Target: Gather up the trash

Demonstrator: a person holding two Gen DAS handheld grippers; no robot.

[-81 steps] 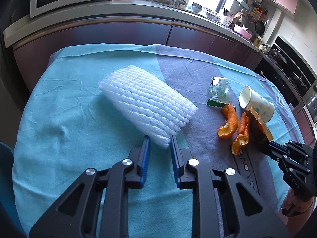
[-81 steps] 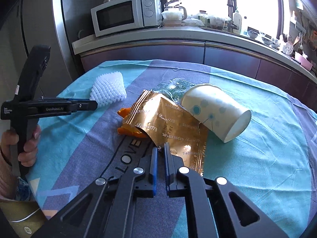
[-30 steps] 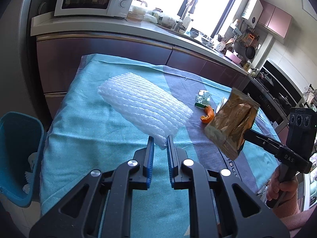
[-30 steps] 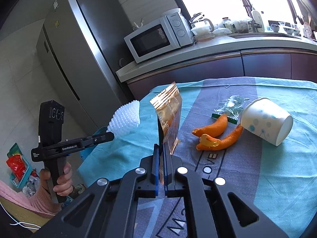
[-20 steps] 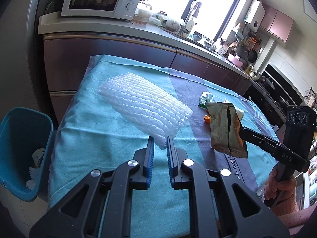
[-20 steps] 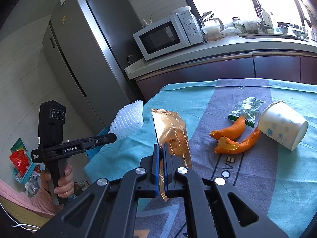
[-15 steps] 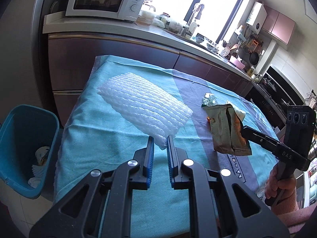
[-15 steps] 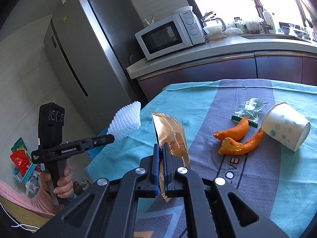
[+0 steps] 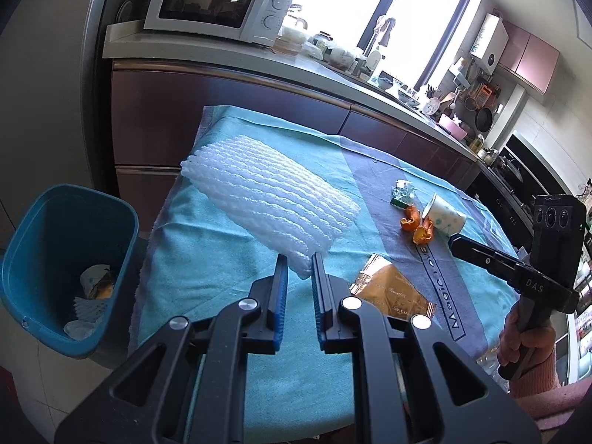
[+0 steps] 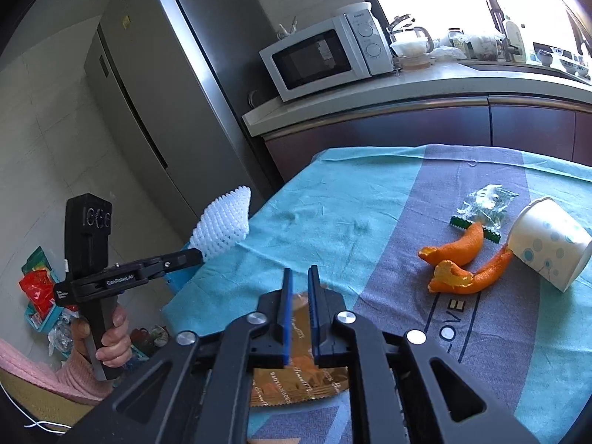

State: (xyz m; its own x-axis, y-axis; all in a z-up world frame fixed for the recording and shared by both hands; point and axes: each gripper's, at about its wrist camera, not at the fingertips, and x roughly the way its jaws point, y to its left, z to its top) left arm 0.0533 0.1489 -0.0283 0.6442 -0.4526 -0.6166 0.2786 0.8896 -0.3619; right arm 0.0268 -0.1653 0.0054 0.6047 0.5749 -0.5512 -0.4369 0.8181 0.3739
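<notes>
Trash only half collected: gold wrapper (image 9: 394,294) lies on the table, short of the bin.

Right gripper (image 10: 298,309), which clamped the wrapper a second ago, has its jaws opening and nothing between them; the wrapper now rests flat on the teal cloth (image 9: 207,259) beneath it, so that pickup needs redoing. Left gripper (image 9: 296,285) is pinched on the white foam net (image 9: 270,199), held up near the blue bin (image 9: 122,222) beside the table. Farther off, orange peels (image 10: 458,259), paper cup (image 10: 547,240) and a clear wrapper (image 10: 484,203) await collection.
</notes>
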